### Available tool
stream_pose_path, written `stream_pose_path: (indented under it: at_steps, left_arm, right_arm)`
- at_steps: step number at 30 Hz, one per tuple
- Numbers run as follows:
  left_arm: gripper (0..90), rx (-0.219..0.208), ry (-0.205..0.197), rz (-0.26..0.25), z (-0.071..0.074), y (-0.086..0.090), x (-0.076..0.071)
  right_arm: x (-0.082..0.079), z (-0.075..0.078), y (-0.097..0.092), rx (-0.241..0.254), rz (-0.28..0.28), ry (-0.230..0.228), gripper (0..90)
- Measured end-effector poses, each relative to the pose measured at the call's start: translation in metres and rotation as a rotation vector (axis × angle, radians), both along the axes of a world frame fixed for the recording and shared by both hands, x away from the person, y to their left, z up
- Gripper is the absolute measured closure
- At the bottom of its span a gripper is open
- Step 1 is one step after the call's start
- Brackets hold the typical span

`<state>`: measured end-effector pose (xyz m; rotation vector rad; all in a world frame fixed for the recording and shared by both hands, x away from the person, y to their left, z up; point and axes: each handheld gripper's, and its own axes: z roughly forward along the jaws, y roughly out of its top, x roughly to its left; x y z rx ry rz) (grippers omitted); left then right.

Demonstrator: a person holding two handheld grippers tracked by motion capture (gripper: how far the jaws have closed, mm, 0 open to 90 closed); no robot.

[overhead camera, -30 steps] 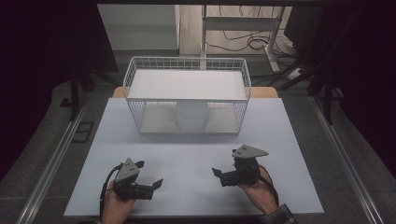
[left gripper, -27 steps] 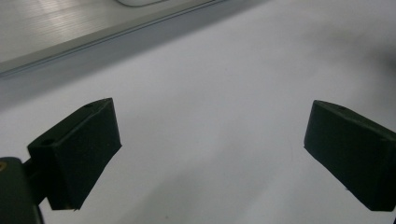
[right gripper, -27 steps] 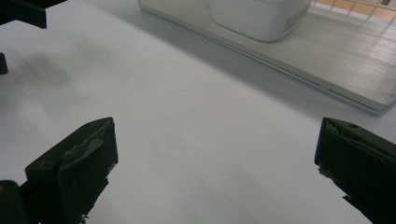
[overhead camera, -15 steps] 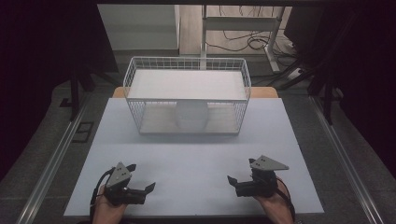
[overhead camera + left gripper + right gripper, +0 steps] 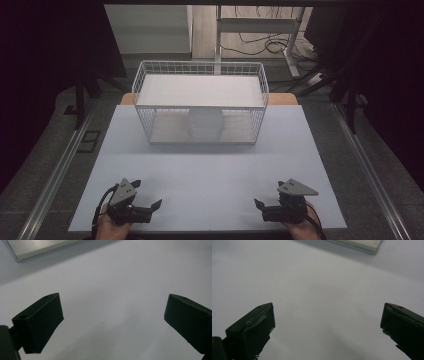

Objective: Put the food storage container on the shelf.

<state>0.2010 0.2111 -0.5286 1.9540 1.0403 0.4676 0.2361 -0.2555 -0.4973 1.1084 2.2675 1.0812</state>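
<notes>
- I am holding my left gripper [image 5: 156, 206] low over the near left corner of the pale white tabletop [image 5: 210, 175], its two black jaws standing wide apart with nothing between them.
- In the left gripper view, that left gripper [image 5: 112, 320] is looking down on bare tabletop [image 5: 112, 285], and a light-coloured flat edge [image 5: 37, 248] is showing at the top left.
- I am holding my right gripper [image 5: 259, 206] over the near right corner, its black jaws likewise spread wide and gripping nothing.
- In the right gripper view, the right gripper [image 5: 328, 322] is facing bare tabletop [image 5: 312, 285] too, with a pale flat edge [image 5: 362, 245] at the top right.
- The two grippers are pointing toward each other and sitting well apart.
- The white wire-mesh rectangular basket [image 5: 200, 67] is standing at the far middle of the table, well away from both grippers.
- Behind the basket's front mesh, a pale round object [image 5: 205, 123] is showing; I cannot tell what it is.
</notes>
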Motion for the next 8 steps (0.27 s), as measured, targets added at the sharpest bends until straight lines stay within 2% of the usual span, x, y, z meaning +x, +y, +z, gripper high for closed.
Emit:
stream_pose_path:
  at_steps: [5, 8]
  left_arm:
    - [1.3, 0.008, 0.022, 0.001, -0.0024, -0.0001, 0.0016]
    - [1.3, 0.004, 0.022, 0.003, -0.0023, 0.0001, 0.0019]
  right_arm:
    - [-0.0003, -0.0088, -0.0014, -0.044, 0.006, 0.064, 0.0]
    - [0.0004, -0.0108, -0.0007, -0.063, 0.005, 0.068, 0.0]
